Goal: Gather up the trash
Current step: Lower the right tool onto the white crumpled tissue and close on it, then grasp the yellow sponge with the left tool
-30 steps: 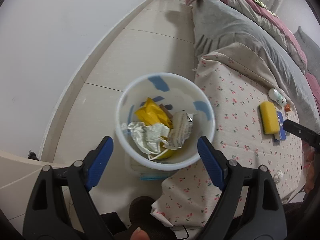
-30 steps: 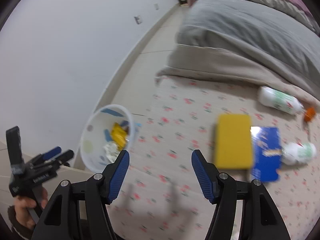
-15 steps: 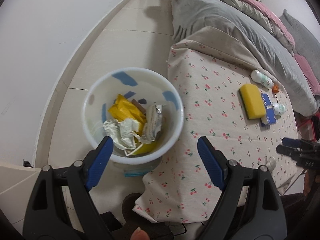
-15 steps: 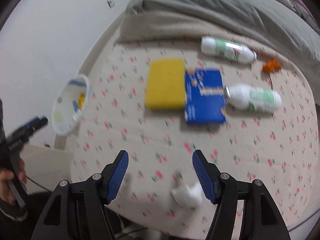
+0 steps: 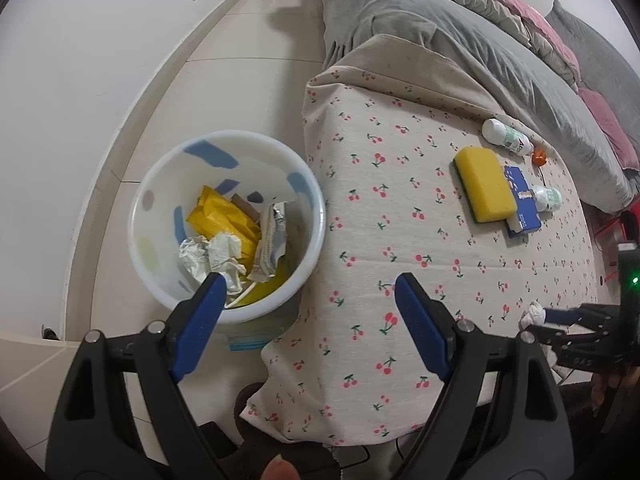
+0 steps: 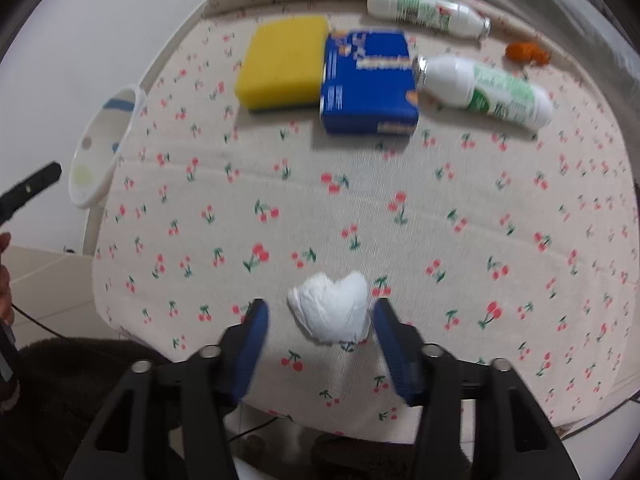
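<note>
White and crumpled, the tissue wad (image 6: 329,312) lies on the cherry-print cloth of the desk (image 6: 360,200), near its front edge, right between the two blue pads of the right claw (image 6: 320,314). That claw is spread wide around the wad, its pads just beside it on either side; motion blur on the left pad makes it hard to say whether either one touches the paper. From the left wrist view the same wad (image 5: 534,315) shows only as a small pale lump at the tip of the right claw (image 5: 560,316), whose fingers are seen edge-on there and partly cut off by the frame. The left claw (image 5: 308,300) hangs released and holds nothing, over the gap between the desk (image 5: 400,240) and the white bin (image 5: 320,216) that stands on the floor against the desk's side. Inside the bin lie yellow wrappers (image 5: 224,218), crumpled foil and paper (image 5: 212,258); the bin's bottom is buried under them, and the left pad covers part of its near rim. At the desk's far side sit a yellow sponge (image 6: 284,68) touching a blue box (image 6: 368,84), with one white bottle (image 6: 484,88) lying against the box and a second bottle (image 6: 428,10) behind it. A small orange object (image 6: 526,53) beside the bottles is too blurred to identify. In the right wrist view the bin (image 6: 104,148) is only a sliver past the desk's left edge.
</note>
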{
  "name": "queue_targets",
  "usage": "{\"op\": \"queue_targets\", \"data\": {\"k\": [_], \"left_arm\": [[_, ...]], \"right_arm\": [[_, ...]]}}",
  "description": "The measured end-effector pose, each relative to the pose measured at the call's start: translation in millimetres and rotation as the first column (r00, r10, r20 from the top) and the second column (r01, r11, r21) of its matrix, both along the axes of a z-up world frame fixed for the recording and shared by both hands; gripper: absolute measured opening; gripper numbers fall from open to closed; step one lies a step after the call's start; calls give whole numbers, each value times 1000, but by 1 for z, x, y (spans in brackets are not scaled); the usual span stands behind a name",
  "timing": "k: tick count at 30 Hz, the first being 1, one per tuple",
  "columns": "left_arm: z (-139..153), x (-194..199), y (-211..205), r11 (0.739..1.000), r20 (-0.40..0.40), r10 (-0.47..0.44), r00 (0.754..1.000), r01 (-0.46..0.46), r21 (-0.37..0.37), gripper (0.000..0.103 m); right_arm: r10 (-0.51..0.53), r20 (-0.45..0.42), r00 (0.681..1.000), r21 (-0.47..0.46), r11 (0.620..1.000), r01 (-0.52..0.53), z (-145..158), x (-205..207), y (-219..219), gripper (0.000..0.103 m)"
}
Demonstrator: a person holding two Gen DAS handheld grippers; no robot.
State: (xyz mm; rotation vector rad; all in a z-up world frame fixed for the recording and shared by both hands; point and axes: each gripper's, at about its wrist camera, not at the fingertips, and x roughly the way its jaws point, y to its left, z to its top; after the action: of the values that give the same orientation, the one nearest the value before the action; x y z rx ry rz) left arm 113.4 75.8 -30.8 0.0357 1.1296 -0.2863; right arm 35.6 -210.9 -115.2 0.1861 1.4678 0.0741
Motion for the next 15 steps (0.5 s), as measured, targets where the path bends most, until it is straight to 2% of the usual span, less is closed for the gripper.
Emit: {"op": "queue_targets", "data": {"k": [5, 15], "left_arm": [[0, 2, -14, 1000, 0, -7, 1000, 7, 5, 86], [-9, 11, -56, 999, -34, -33, 999, 34, 20, 86]], "right_arm": [[21, 7, 1000, -6, 1000, -21, -2, 2, 0, 24], [-63, 116, 991, 42, 997, 58, 19, 20, -41, 22]]}}
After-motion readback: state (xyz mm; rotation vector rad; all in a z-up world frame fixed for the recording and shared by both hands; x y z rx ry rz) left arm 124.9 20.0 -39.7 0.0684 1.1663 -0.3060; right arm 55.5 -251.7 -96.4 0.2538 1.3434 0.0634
